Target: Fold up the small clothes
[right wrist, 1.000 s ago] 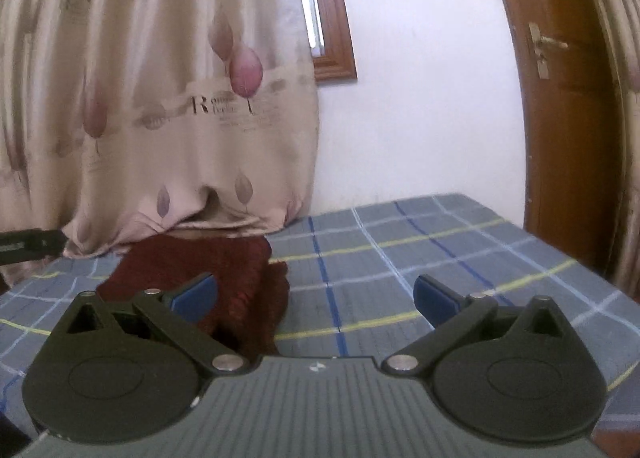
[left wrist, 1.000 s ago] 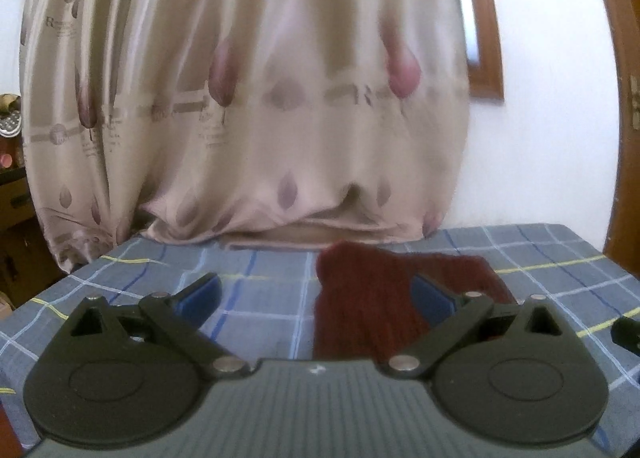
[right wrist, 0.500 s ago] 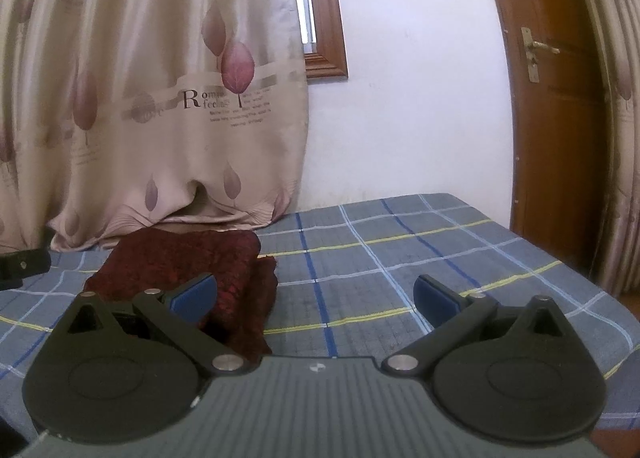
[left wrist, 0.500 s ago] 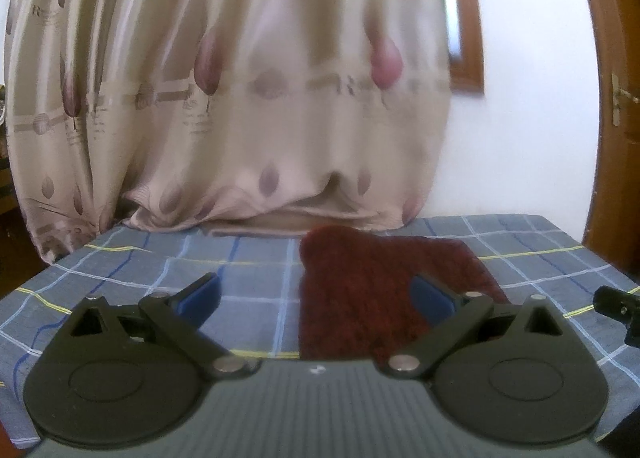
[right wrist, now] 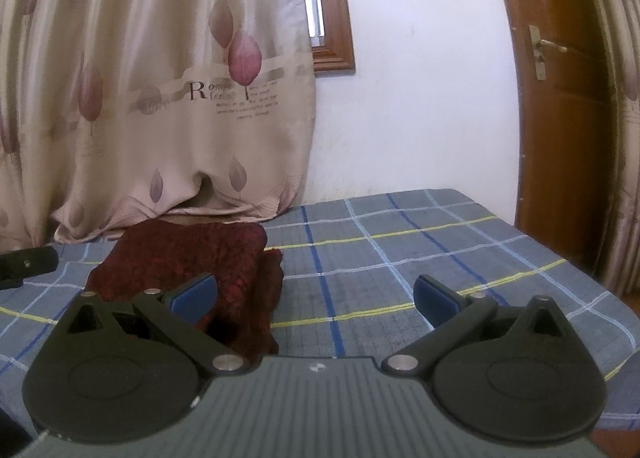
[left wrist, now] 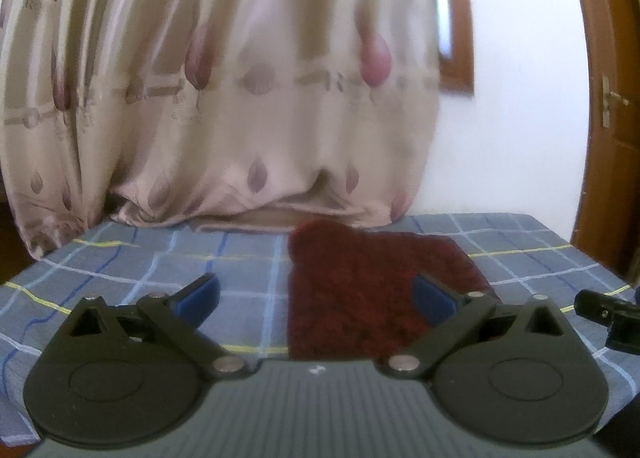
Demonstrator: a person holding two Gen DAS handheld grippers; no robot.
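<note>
A dark red fuzzy garment (left wrist: 360, 282) lies folded flat on the blue plaid cloth (left wrist: 160, 258). My left gripper (left wrist: 316, 296) is open and empty, above the garment's near left edge; its right pad hovers over the garment. In the right wrist view the garment (right wrist: 192, 254) lies left of centre, folded with a layered right edge. My right gripper (right wrist: 316, 294) is open and empty, its left pad over the garment's near right corner. The right gripper's tip (left wrist: 600, 310) shows at the left view's right edge.
A beige leaf-print curtain (left wrist: 240, 98) hangs behind the surface and pools on its far edge. A white wall (right wrist: 420, 98), a wooden window frame (right wrist: 332, 18) and a brown door (right wrist: 560, 118) stand to the right. The left gripper's tip (right wrist: 24, 264) shows at the left edge.
Both grippers have drawn back and tilted slightly, so the garment sits lower and a bit farther in both views. Both stay open. The garment has not moved.
</note>
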